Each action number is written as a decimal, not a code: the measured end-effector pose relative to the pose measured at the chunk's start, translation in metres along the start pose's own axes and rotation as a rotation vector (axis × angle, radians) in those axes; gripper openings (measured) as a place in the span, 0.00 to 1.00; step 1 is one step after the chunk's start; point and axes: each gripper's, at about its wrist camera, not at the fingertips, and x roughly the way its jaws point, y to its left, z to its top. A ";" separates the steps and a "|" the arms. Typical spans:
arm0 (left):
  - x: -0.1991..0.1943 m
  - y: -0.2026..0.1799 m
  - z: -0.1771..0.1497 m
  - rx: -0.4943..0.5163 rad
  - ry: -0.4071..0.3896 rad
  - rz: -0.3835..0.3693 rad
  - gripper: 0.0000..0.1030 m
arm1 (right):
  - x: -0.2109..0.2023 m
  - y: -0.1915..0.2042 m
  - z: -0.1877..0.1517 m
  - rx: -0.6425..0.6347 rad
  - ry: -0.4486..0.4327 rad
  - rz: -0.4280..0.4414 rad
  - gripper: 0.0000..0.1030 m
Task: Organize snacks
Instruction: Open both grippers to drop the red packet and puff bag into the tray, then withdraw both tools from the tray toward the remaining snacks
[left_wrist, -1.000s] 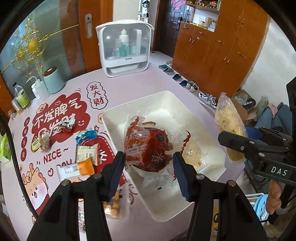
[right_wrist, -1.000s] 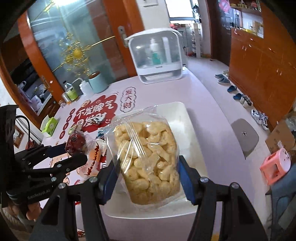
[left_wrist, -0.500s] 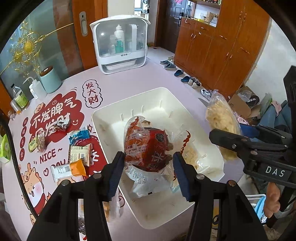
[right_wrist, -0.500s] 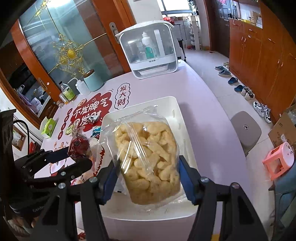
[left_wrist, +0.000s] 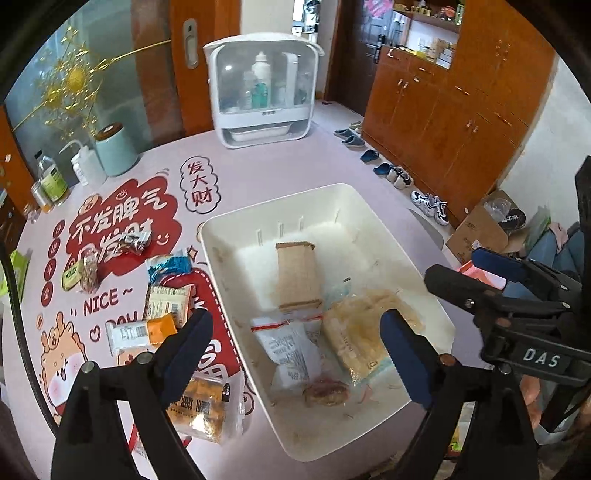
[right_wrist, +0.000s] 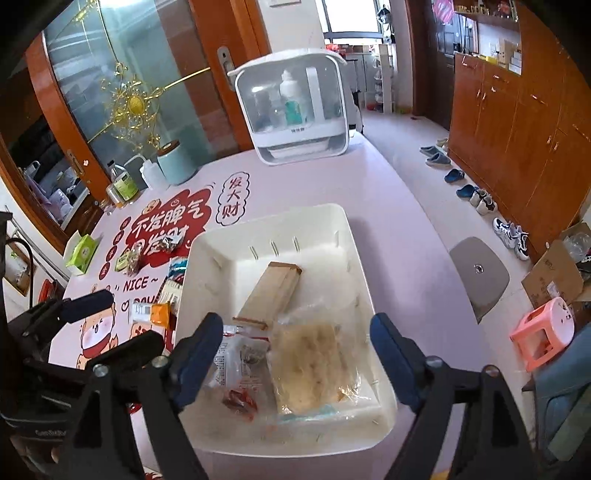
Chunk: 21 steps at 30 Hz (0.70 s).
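A white bin (left_wrist: 236, 229) (right_wrist: 343, 218) sits on the pink table. In it lie a brown cardboard box (left_wrist: 297, 273) (right_wrist: 271, 295), a clear bag of pale puffed snacks (left_wrist: 364, 332) (right_wrist: 312, 365) and a clear bag with a red snack (left_wrist: 295, 354) (right_wrist: 238, 369). My left gripper (left_wrist: 295, 350) is open and empty above the bin's near end. My right gripper (right_wrist: 295, 358) is open and empty above the two bags; it also shows in the left wrist view (left_wrist: 491, 280).
Several loose snack packs lie left of the bin: a blue pack (left_wrist: 168, 264), an orange-and-white bar (left_wrist: 142, 332), a tray of yellow cakes (left_wrist: 203, 406). A white cabinet (left_wrist: 264, 88) and a teal canister (left_wrist: 114, 149) stand at the table's far side. A grey stool (right_wrist: 478, 273) is at the right.
Both grippers opened. The red snack bag dropped from my left gripper and the puffed snack bag from my right gripper; both now lie in the bin.
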 end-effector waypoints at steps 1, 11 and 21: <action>-0.001 0.002 -0.001 -0.005 -0.001 0.002 0.88 | 0.000 0.000 0.000 0.002 0.000 0.002 0.83; -0.012 0.014 -0.010 -0.026 -0.013 0.029 0.88 | 0.000 0.013 -0.003 -0.011 0.009 0.021 0.84; -0.028 0.034 -0.017 -0.053 -0.013 0.067 0.88 | -0.003 0.029 -0.007 -0.021 0.004 0.040 0.84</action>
